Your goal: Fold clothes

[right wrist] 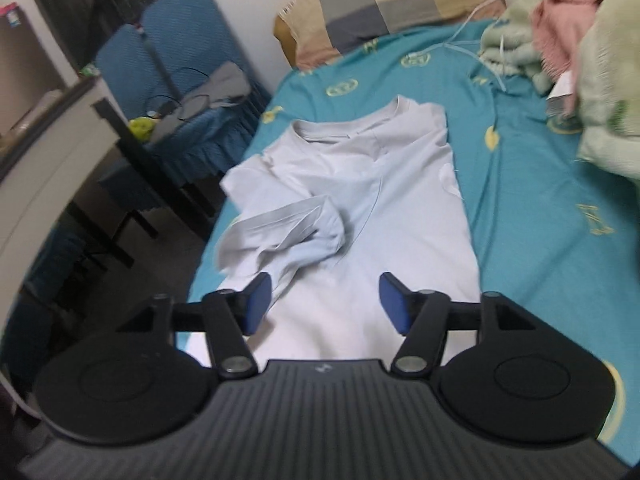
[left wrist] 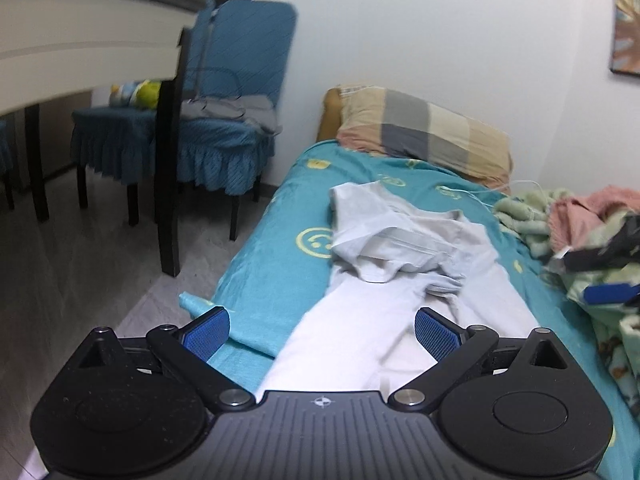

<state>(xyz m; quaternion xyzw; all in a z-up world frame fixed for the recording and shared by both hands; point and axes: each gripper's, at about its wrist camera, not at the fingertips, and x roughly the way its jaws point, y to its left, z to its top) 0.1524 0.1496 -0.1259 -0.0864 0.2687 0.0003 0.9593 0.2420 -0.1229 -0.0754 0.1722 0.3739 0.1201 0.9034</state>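
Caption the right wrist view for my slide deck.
Open right gripper above a pale blue T-shirt, one sleeve folded in, on a teal bedsheet.

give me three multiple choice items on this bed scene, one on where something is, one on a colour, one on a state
1. Where does the plaid pillow lie?
A. at the head of the bed, beyond the shirt's collar
B. on the blue chair
C. on the floor

2. What colour is the bedsheet?
A. red
B. teal with yellow motifs
C. plain black

3. How does the pale blue t-shirt lie?
A. folded into a small square
B. hanging off a hanger
C. spread on the bed, one sleeve folded in over its body

Answers:
1 A: the pillow sits at the far end of the sheet, past the collar.
2 B: yellow smiley faces show on teal cloth.
3 C: the body lies long and flat, and the sleeve is bunched on top. The left gripper and right gripper are both open, holding nothing.
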